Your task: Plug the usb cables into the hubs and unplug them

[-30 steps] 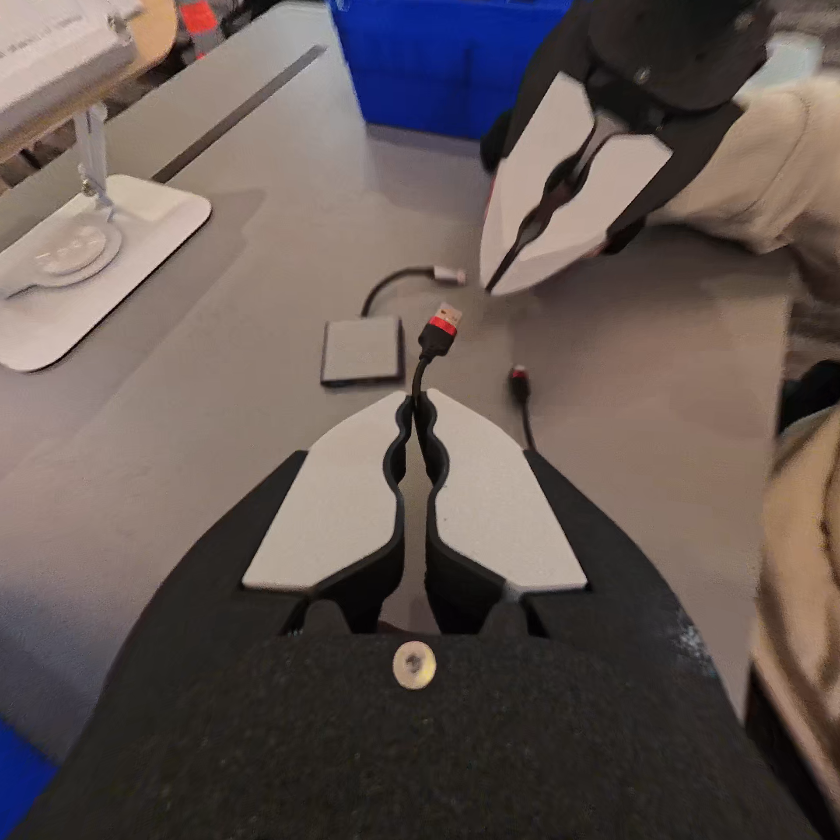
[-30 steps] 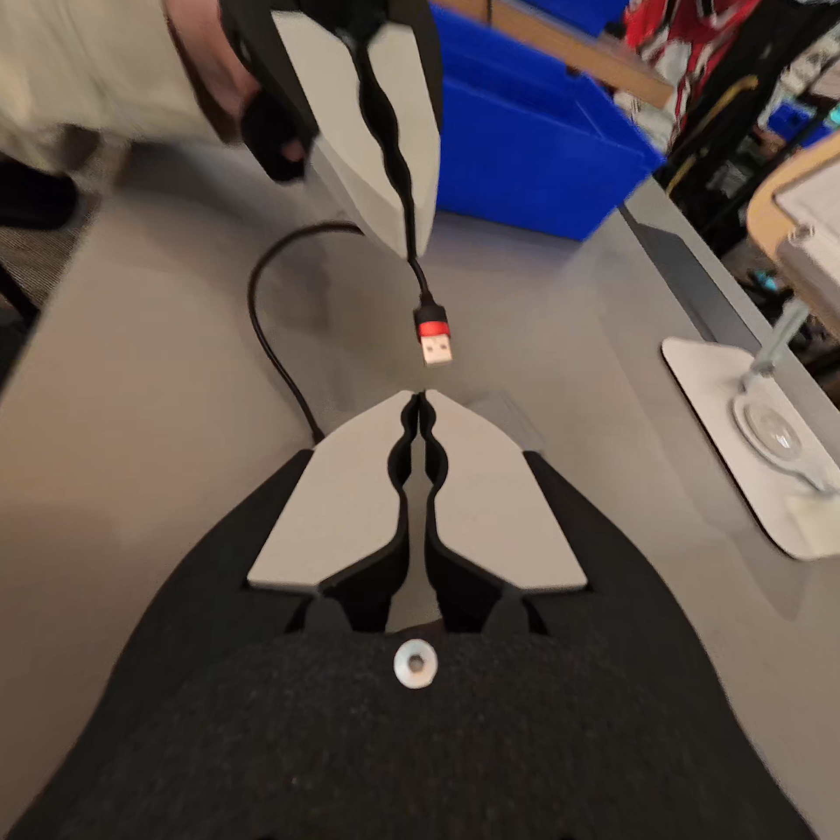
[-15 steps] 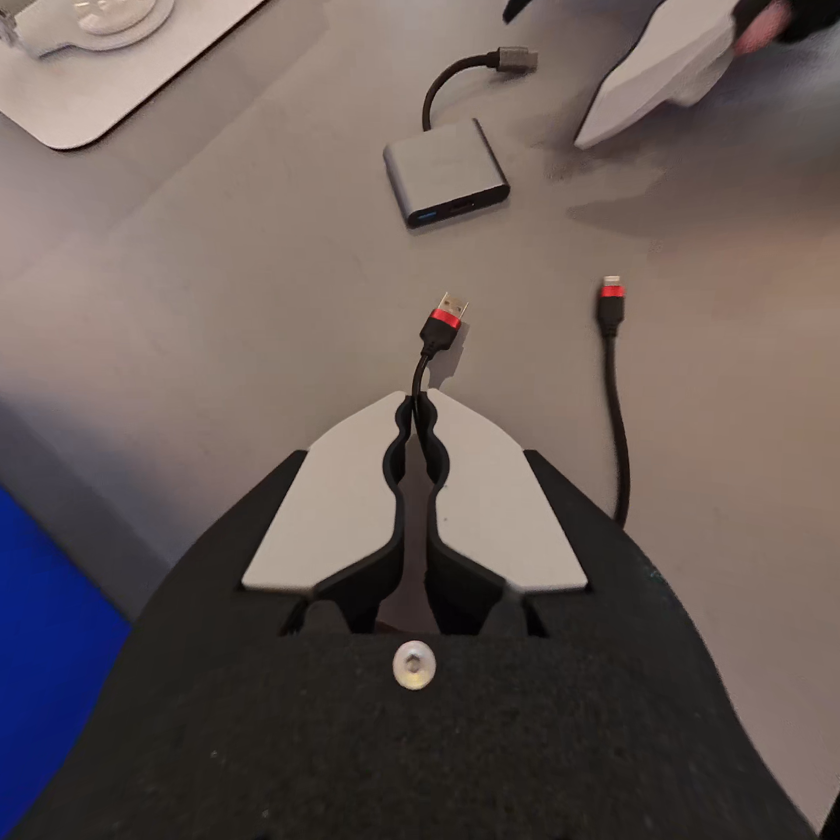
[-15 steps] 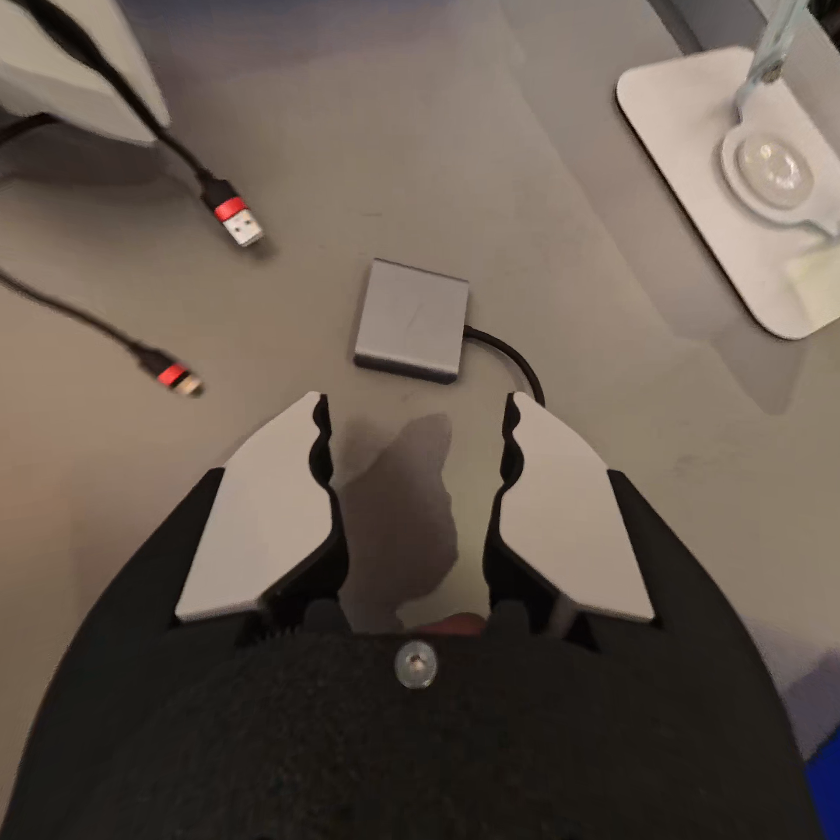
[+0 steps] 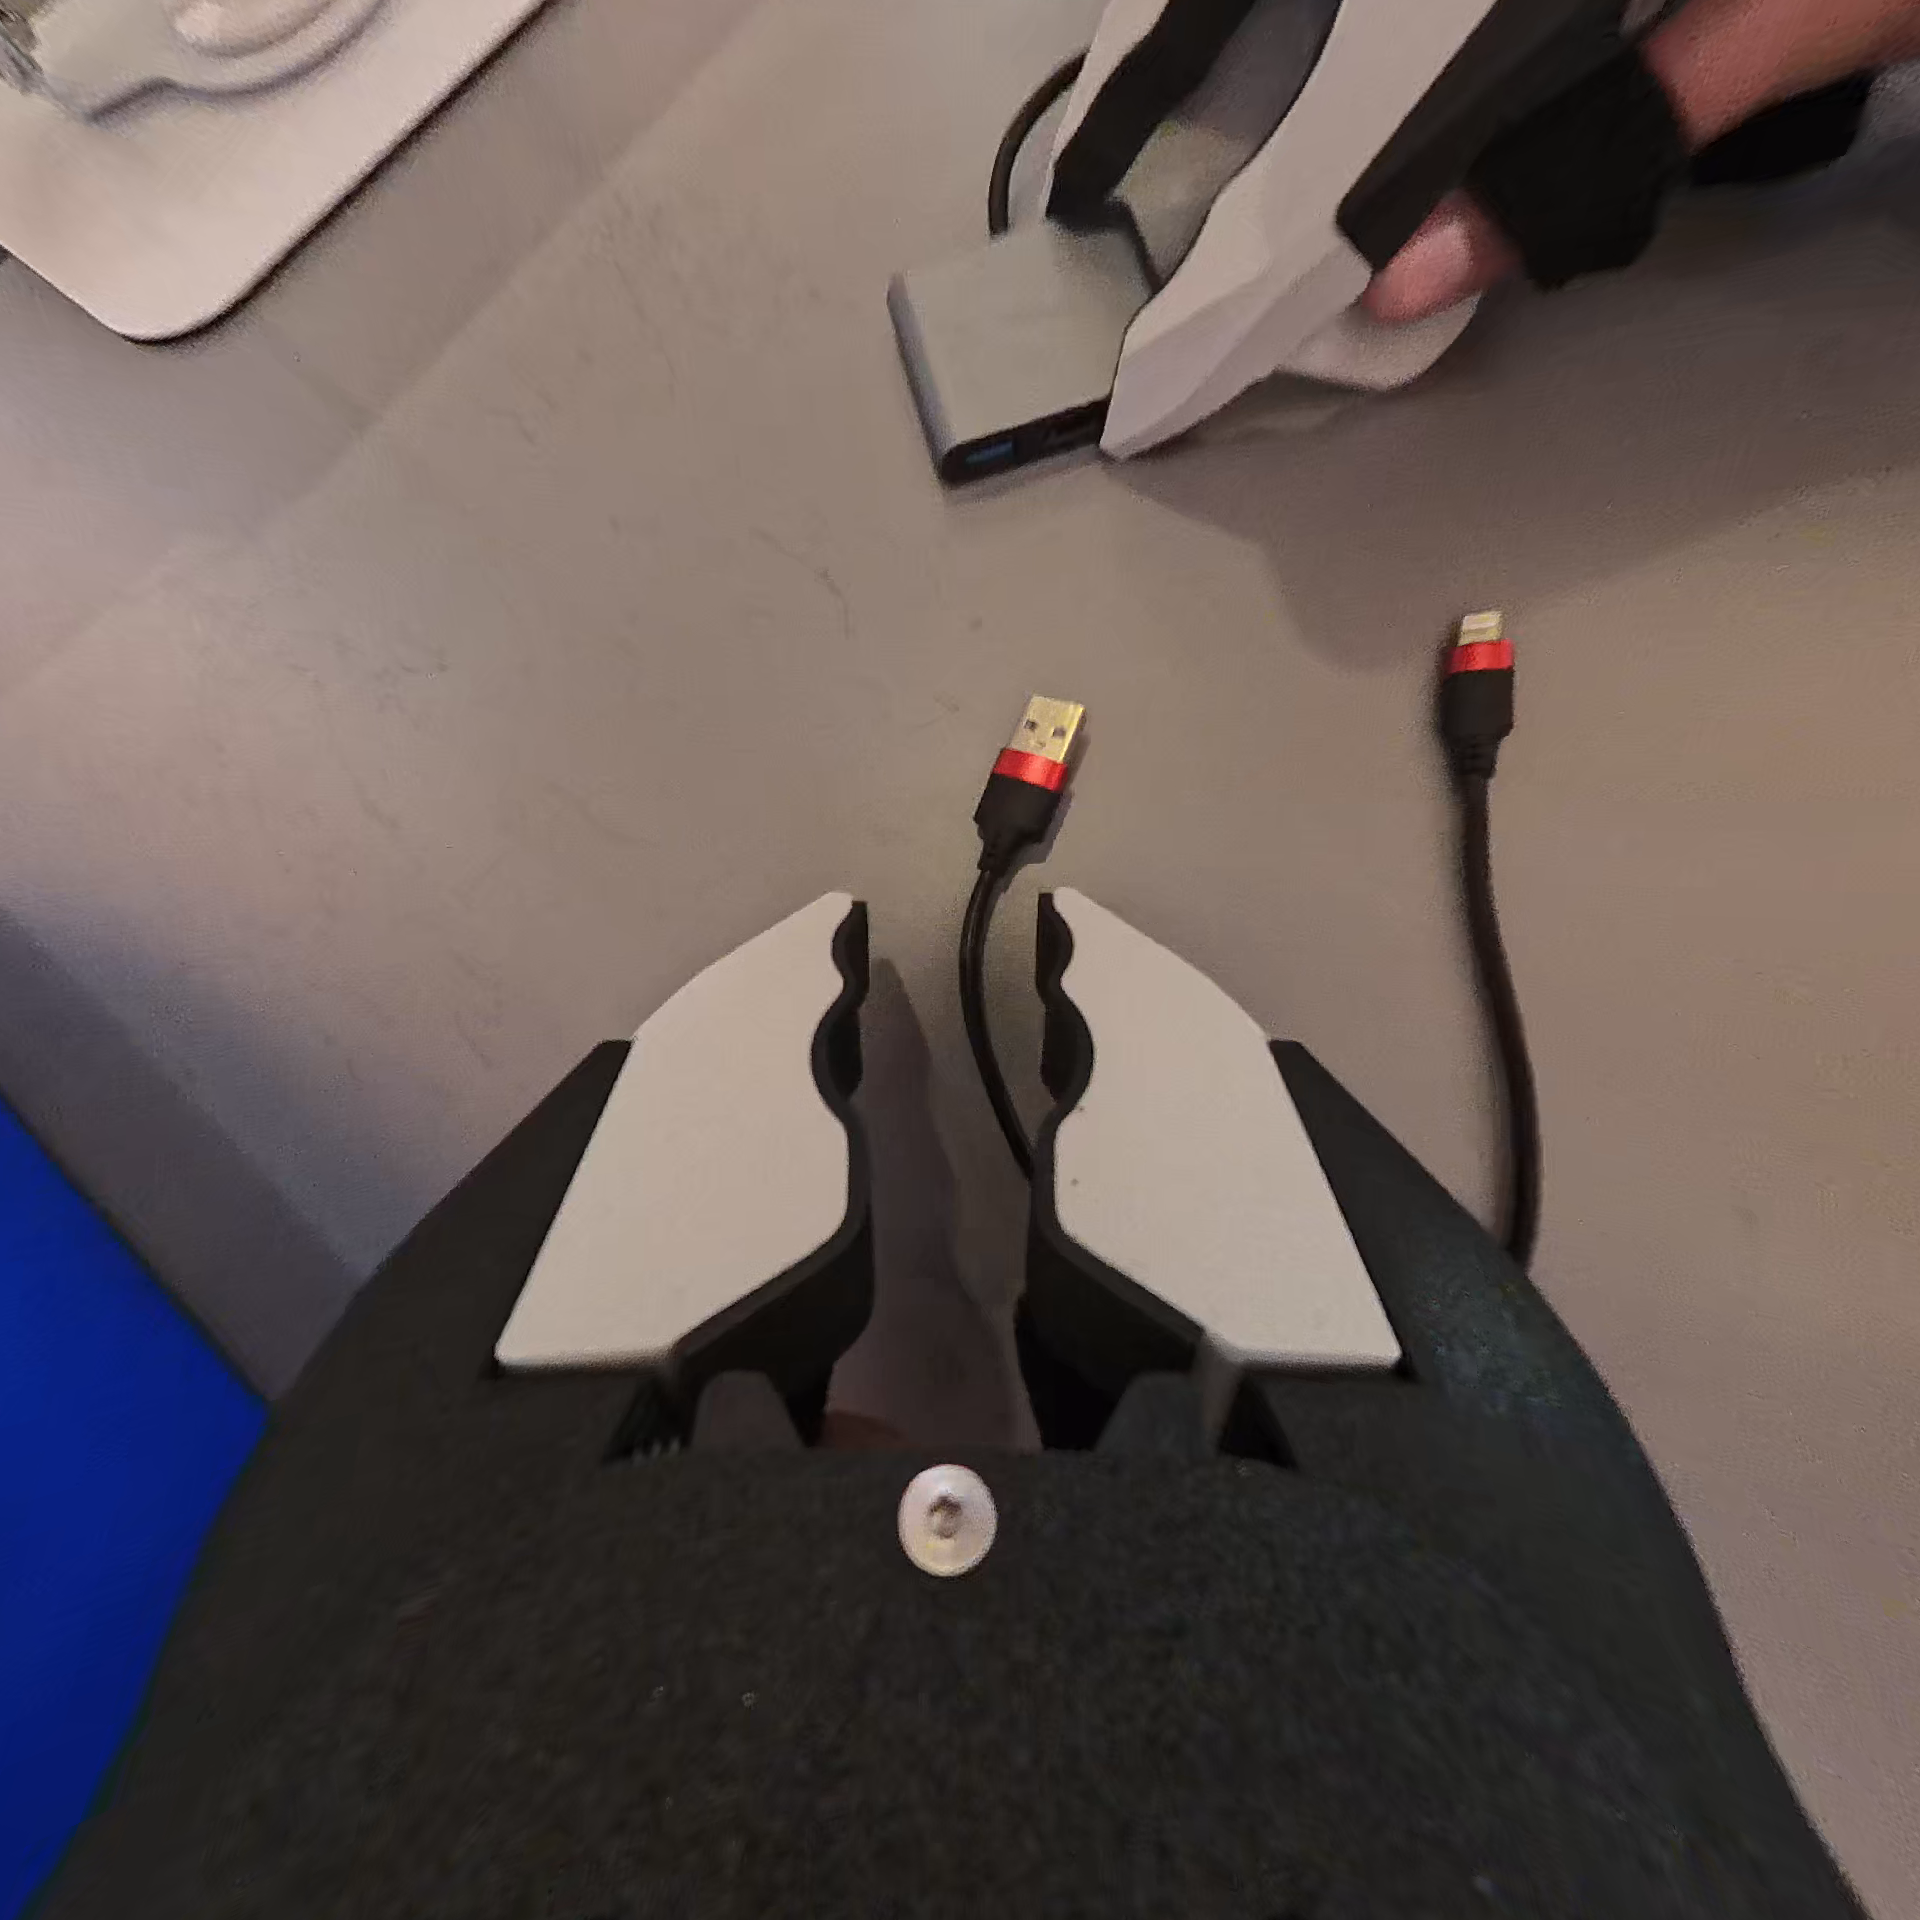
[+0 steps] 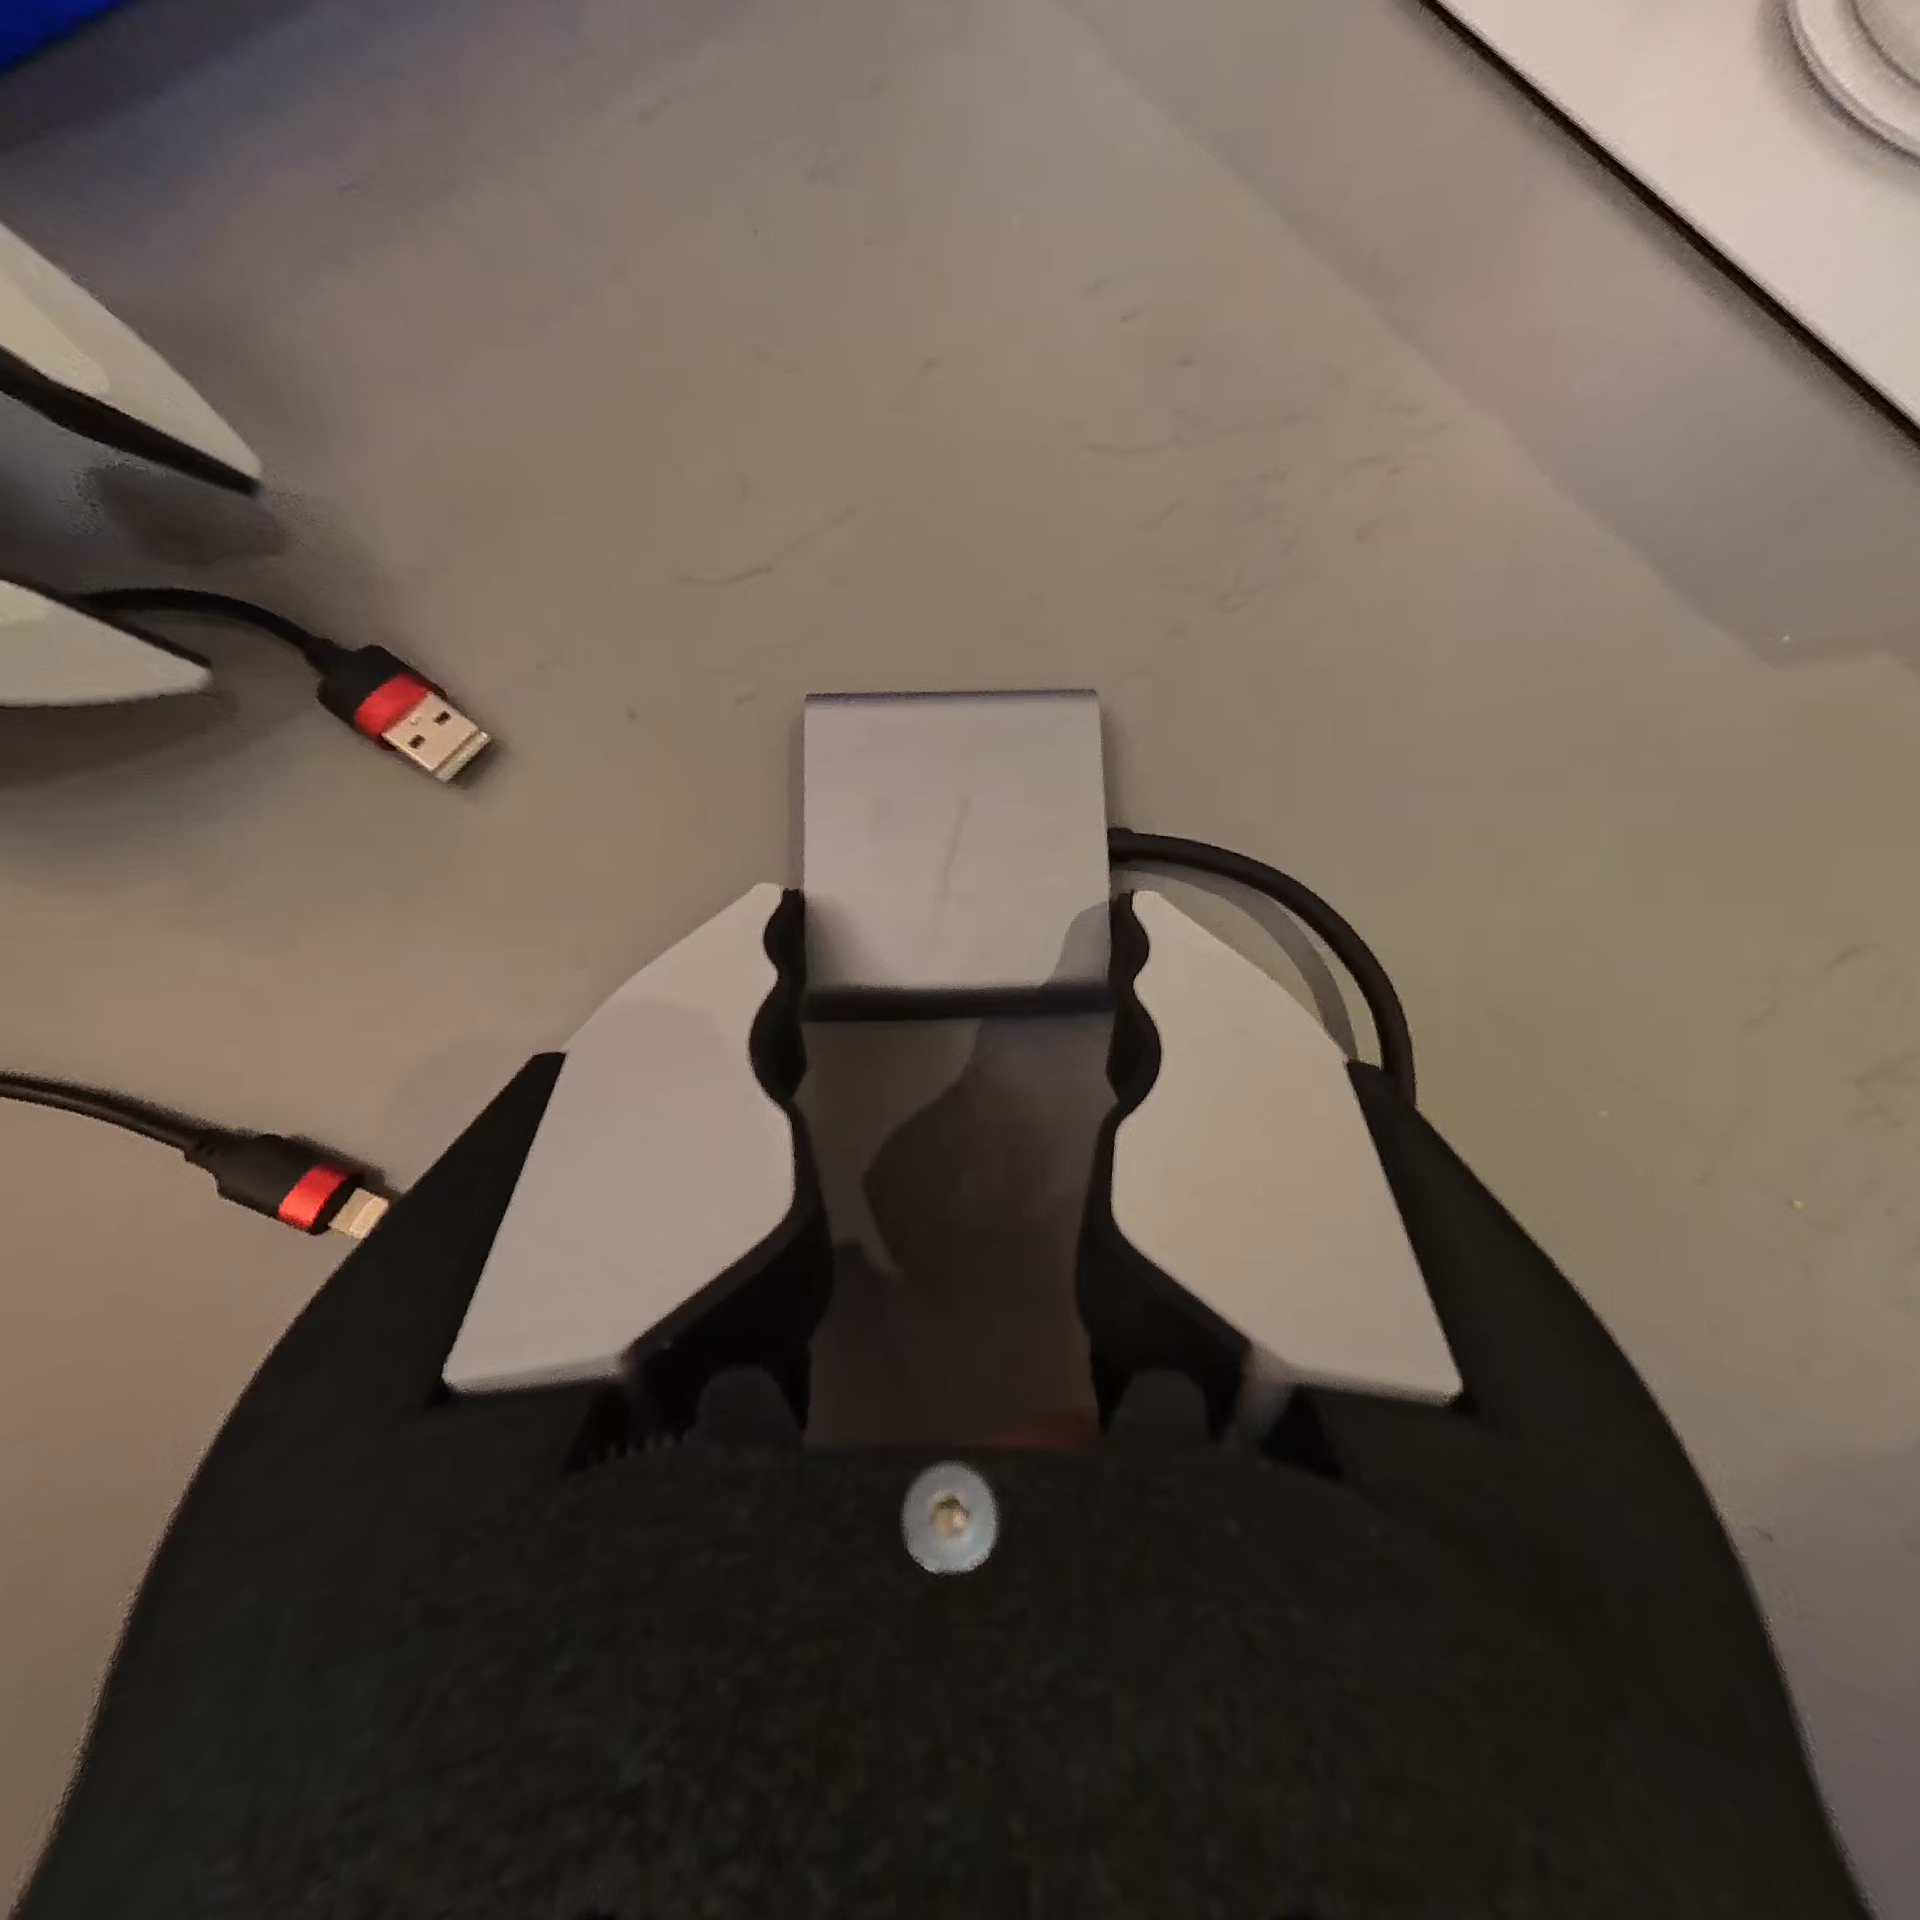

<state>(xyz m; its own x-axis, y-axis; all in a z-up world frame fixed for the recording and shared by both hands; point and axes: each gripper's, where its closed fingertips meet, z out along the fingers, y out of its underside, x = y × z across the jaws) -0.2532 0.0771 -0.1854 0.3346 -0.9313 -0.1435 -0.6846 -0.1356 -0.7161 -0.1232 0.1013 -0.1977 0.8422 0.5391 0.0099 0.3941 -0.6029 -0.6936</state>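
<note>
So right now the left gripper has its jaws parted. The black cable just lies on the bench between them, with neither pad squeezing it. Its USB-A plug sits just past the fingertips, well in from the bench edge next to the blue bin. It points roughly toward the hub.

The right gripper is down over that hub. Its jaws straddle the near end, and both pads look pressed against the two side walls (a bit blurry, but I see no gap). The port face points away from that gripper, toward the plug.

Handling-wise, I'd guess the hub is light with a slick metal shell, so it will skate on the bench unless it's pinned. Gripping the flat sides seems right, and it keeps clear of its own lead. The cable is floppy, so holding it by the cord gives no control over the plug. I'd grab the stiff black housing behind the red band, flat faces against the pads, and leave the metal tip free.

The second plug lies nearby, off to the right, and I reckon it's too small for those ports. A white stand base sits toward the far corner.
</note>
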